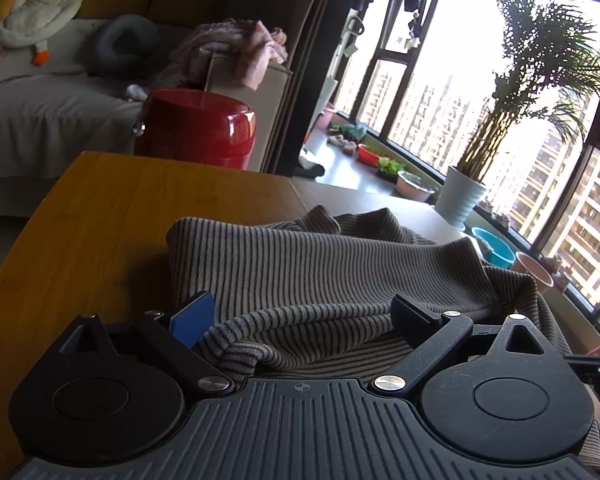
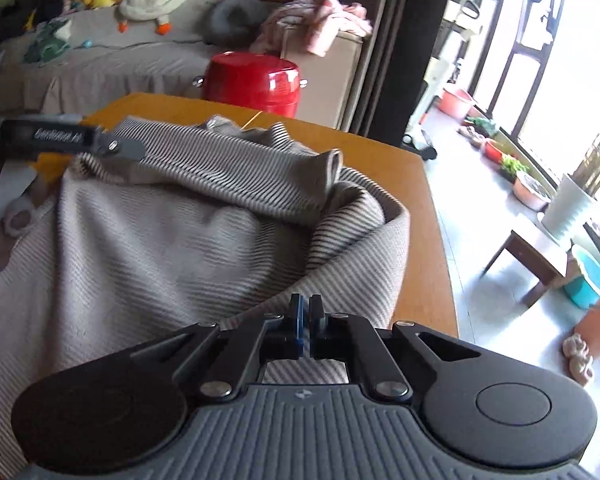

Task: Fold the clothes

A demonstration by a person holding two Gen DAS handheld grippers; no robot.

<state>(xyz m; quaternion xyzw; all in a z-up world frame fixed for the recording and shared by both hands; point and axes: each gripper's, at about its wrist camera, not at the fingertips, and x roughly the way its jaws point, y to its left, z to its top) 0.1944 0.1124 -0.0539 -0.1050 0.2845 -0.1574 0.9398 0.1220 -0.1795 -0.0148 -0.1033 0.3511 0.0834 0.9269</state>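
A grey striped knit garment lies bunched on the brown wooden table, filling the middle of both views. The left gripper stands wide, with a fold of cloth between its 2 fingers. The right gripper, low in its frame, is pinched tight just above the cloth; whether it holds any cannot be told.

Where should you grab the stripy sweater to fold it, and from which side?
Best guess: take the striped sweater by the raised fold along its right side, coming in from the bare table on that side. That fold stands up off the wood, so fingers can slip around it. The right gripper is shut just above the near hem; the left gripper stands open over another fold.
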